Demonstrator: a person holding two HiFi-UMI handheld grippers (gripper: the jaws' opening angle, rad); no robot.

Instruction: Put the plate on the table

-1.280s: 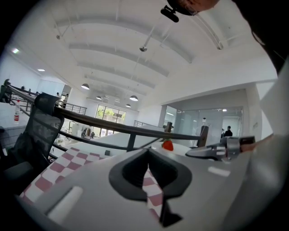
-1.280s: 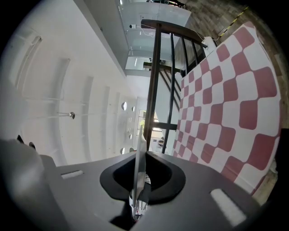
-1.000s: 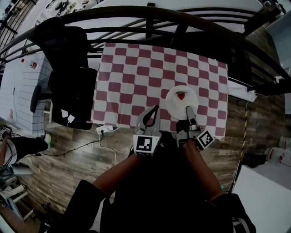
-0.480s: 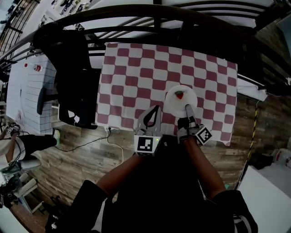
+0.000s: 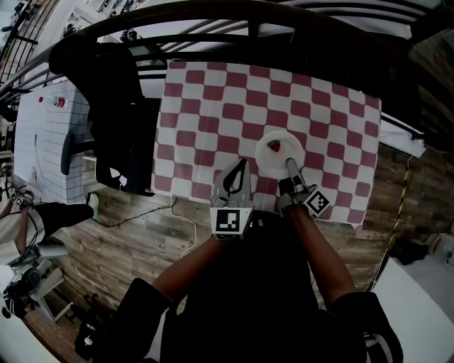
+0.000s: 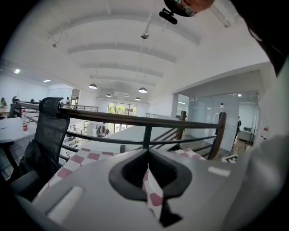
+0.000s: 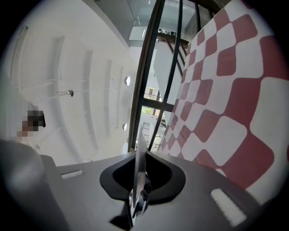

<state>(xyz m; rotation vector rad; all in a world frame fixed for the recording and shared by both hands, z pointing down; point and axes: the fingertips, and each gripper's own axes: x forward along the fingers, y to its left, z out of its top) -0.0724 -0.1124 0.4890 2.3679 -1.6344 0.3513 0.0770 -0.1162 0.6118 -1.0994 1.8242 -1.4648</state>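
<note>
A round white plate [image 5: 272, 162] with a small red strawberry [image 5: 275, 147] on it is over the near right part of the red-and-white checked tablecloth [image 5: 213, 113]. My right gripper [image 5: 289, 164] is shut on the plate's near rim. In the right gripper view the plate's rim [image 7: 138, 153] shows edge-on between the jaws, with the checked cloth [image 7: 226, 103] close beside it. Whether the plate touches the cloth I cannot tell. My left gripper [image 5: 243, 165] hovers over the table's near edge, left of the plate, jaws together and holding nothing.
A black office chair [image 5: 117, 120] stands at the table's left side. A dark metal railing [image 5: 248, 14] runs along the far side. A white cable [image 5: 181, 223] lies on the wooden floor near the table's front. A white tiled surface [image 5: 42, 135] is at far left.
The head view has shifted, so the table sits slightly further right in it. The plate, still in my right gripper, has edged a little further over the cloth. The left gripper keeps its place.
</note>
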